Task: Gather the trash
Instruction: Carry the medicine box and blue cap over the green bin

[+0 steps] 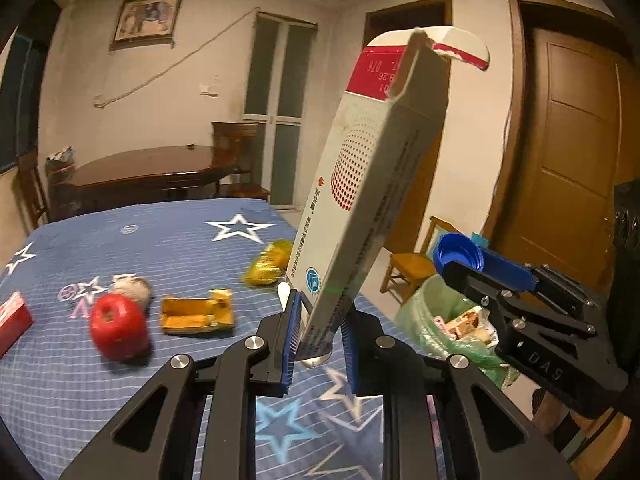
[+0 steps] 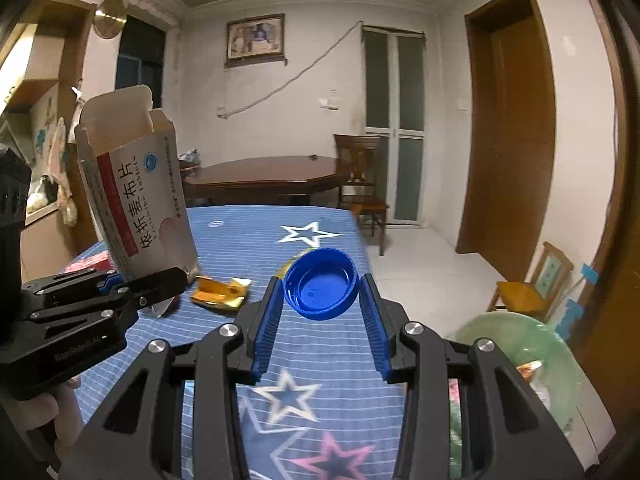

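Star-print blue bedspread [image 1: 160, 248] under apple [image 1: 118, 328], wrappers [image 1: 198, 314].

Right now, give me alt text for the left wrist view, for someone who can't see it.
The left gripper clamps an opened white-and-red medicine box upright above a blue star-patterned tablecloth. On the cloth lie a red apple and yellow wrappers; at right, the right gripper holds a blue bottle cap above a green-lined trash bin.

Each fisheye sits just behind its own gripper's fingers and looks forward and slightly down over the blue star-patterned tablecloth [image 1: 120, 240] toward the far wall. The left wrist view stands left of the other, catching the right gripper [image 1: 460, 258] at its right edge. The right wrist view catches the left gripper [image 2: 160, 280] at its left; both share the dark wooden table [image 2: 264, 176] and the framed picture [image 1: 146, 20].
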{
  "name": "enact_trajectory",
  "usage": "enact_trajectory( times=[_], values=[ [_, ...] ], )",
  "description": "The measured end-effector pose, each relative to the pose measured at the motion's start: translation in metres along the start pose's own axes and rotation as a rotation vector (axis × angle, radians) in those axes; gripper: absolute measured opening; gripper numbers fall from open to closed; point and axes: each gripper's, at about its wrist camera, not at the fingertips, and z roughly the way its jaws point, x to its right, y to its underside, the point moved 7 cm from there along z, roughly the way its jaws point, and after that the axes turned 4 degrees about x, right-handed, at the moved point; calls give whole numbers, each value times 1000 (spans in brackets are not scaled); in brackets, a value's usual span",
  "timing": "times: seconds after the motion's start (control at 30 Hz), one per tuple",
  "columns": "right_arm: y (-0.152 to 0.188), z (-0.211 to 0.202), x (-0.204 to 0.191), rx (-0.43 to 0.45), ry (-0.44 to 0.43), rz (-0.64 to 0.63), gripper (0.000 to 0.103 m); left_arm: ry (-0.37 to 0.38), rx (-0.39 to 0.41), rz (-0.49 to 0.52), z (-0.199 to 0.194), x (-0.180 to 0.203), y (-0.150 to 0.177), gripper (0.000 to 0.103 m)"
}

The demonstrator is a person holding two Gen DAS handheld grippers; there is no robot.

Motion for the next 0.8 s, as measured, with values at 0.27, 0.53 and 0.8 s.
enact_trajectory(
  times=[0.27, 0.53, 0.8],
  values=[
    [4, -5, 61, -27, 93, 20, 38, 94, -19, 49, 38, 57, -7, 21],
    [18, -6, 124, -73, 182, 68, 38, 222, -64, 91, 86, 124, -8, 21],
    [49, 4, 185, -180, 213, 147, 38, 343, -179, 102, 149, 183, 9, 22]
  ],
)
